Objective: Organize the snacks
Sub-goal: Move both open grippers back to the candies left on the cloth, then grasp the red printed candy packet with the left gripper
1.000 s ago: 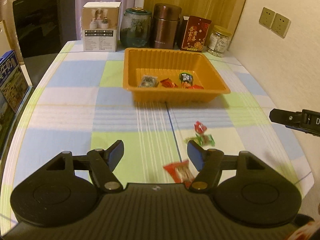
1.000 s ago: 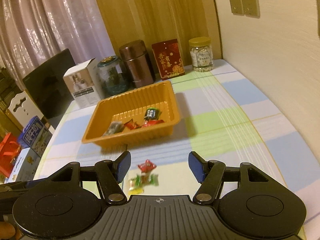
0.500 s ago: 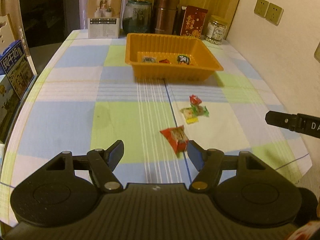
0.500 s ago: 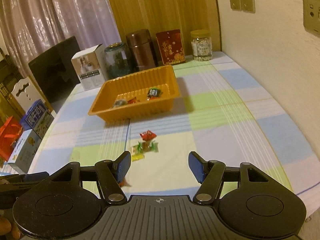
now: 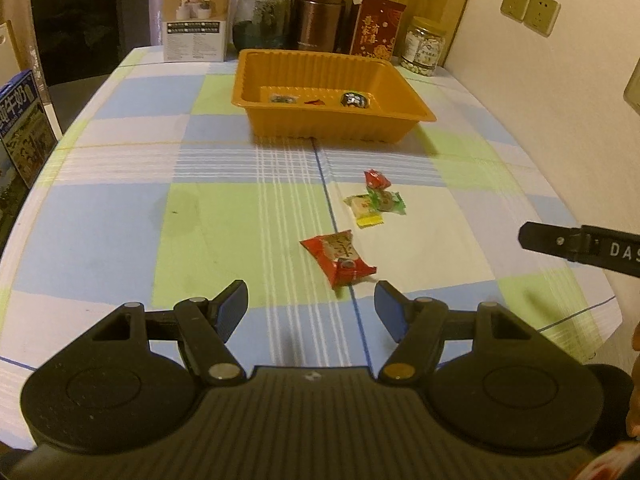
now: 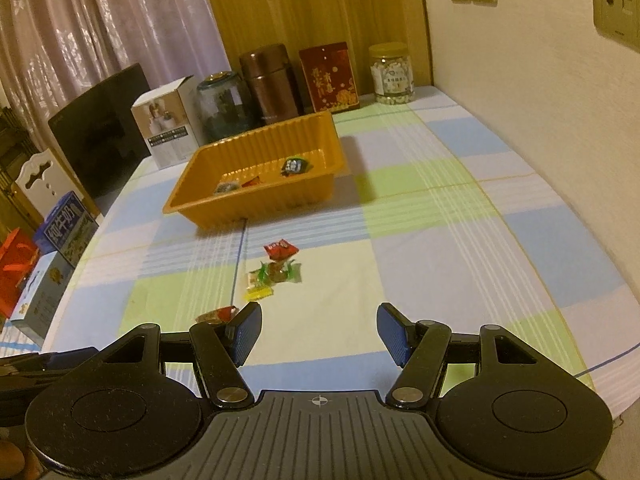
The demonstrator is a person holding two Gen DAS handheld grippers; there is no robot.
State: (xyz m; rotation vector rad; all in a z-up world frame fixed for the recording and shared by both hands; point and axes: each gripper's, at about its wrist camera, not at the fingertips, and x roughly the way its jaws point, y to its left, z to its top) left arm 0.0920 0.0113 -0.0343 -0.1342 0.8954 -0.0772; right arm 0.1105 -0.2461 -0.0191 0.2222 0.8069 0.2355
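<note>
Showing socket plate (image 6: pixel 616 4), right view only

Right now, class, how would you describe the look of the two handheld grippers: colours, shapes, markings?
Both the left gripper and right gripper are matte black, with ribbed bodies, round discs either side and brass or silver pivot pins. Their fingertips carry blue textured pads. White letters "DAS" mark the right gripper's side.

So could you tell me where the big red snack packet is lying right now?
In the left wrist view the big red snack packet lies on the checked tablecloth, just ahead of the open left hand-held gripper and nearer than the small candies.
</note>
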